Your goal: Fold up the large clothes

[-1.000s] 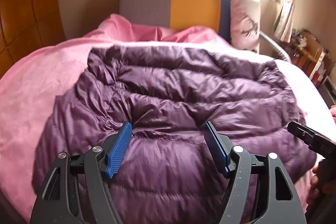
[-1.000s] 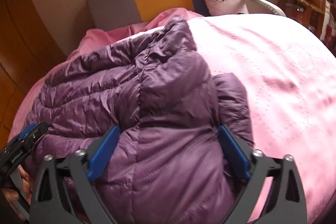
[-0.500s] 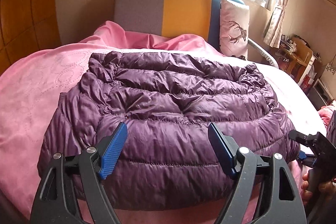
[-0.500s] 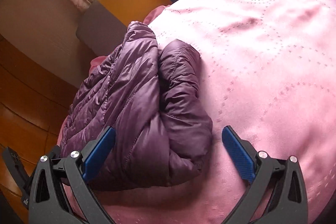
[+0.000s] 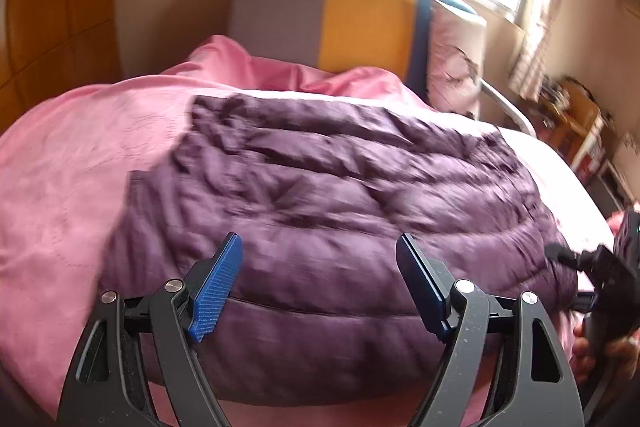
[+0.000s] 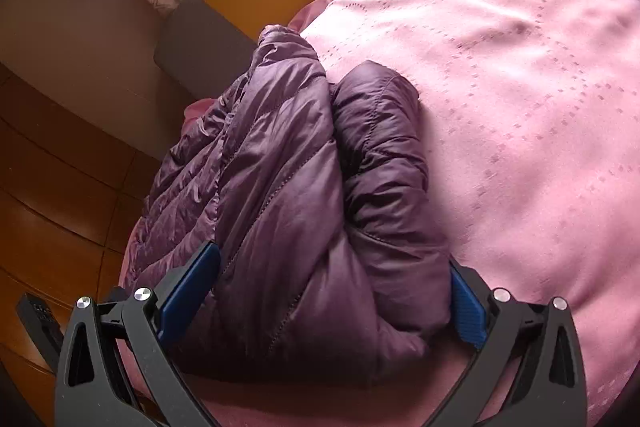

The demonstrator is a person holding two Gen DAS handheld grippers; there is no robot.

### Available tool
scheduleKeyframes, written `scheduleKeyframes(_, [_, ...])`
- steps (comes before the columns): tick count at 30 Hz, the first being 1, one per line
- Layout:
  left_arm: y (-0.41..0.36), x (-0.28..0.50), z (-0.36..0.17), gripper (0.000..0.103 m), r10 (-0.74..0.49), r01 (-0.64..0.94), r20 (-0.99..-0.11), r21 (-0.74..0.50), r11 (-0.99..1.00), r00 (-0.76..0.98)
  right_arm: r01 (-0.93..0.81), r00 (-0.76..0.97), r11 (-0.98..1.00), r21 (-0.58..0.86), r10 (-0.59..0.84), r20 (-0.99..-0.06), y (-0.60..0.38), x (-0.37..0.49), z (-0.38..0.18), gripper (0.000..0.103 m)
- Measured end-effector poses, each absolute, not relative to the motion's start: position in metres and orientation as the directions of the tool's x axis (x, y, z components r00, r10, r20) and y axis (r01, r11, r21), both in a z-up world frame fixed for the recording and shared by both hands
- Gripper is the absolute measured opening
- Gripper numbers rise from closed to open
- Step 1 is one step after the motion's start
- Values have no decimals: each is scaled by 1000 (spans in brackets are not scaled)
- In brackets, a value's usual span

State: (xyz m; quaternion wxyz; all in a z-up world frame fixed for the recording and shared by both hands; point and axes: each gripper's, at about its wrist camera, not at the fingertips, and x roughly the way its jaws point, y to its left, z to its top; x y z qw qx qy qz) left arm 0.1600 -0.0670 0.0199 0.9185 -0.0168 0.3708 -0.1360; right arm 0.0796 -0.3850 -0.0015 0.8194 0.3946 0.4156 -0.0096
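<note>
a purple puffy jacket [image 5: 340, 211] lies folded into a thick bundle on a bed with a pink cover [image 5: 72, 187]. it looks light, soft and springy, with slippery fabric, so a grip likely holds best on a seam or folded edge. the left tongs [image 5: 320, 283] hang wide open above its near edge, holding nothing. the right tongs [image 6: 332, 291] stand wide around the bundle's end, blue pads [image 6: 466, 311] at the fabric on both sides; whether they press it cannot be told.
</note>
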Motion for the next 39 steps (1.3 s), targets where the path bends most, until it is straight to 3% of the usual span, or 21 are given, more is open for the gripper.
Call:
scheduleKeyframes(3, [-21,166,26,78,-156,95,-653,-129,987,741,348,663,683,642,305,-684,-383,82,-2,100])
scheduleKeyframes(6, [29,169,25,82,-51,-57,-643,-147,988,764,333,658,697,635,310,-686,-382,83,-4,88])
scheduleKeyframes(8, [55,176,12,84,-95,-82,-690,-220,972,718,320,661,696,643,322,-678,-381,82,-5,75])
scheduleKeyframes(10, [74,183,-11,83,-227,-72,-738,-350,934,635,313,663,688,654,335,-669,-381,82,-5,67])
scheduleKeyframes(15, [89,182,-46,51,-468,-61,-698,-588,807,542,301,673,673,676,352,-650,-380,77,-3,46])
scheduleKeyframes(17, [89,178,-47,39,-497,-46,-680,-613,789,539,295,676,675,677,354,-647,-381,73,0,39])
scheduleKeyframes(19, [84,171,-43,34,-502,-4,-680,-596,803,535,286,674,678,677,360,-645,-380,69,3,37])
scheduleKeyframes(28, [82,113,-31,32,-530,99,-696,-558,824,485,259,651,701,665,381,-656,-387,22,18,36])
scheduleKeyframes(30, [87,99,-26,34,-500,81,-707,-536,840,500,259,642,713,651,376,-668,-388,14,22,44])
scheduleKeyframes(32, [92,90,-16,64,-431,48,-720,-486,873,543,288,645,715,637,348,-681,-392,4,27,71])
scheduleKeyframes(33, [94,85,-6,70,-379,22,-719,-452,892,582,294,655,715,634,332,-679,-395,-2,31,72])
scheduleKeyframes(39, [65,89,43,72,-321,109,-646,-346,932,693,327,728,806,493,117,-675,-395,-5,78,78])
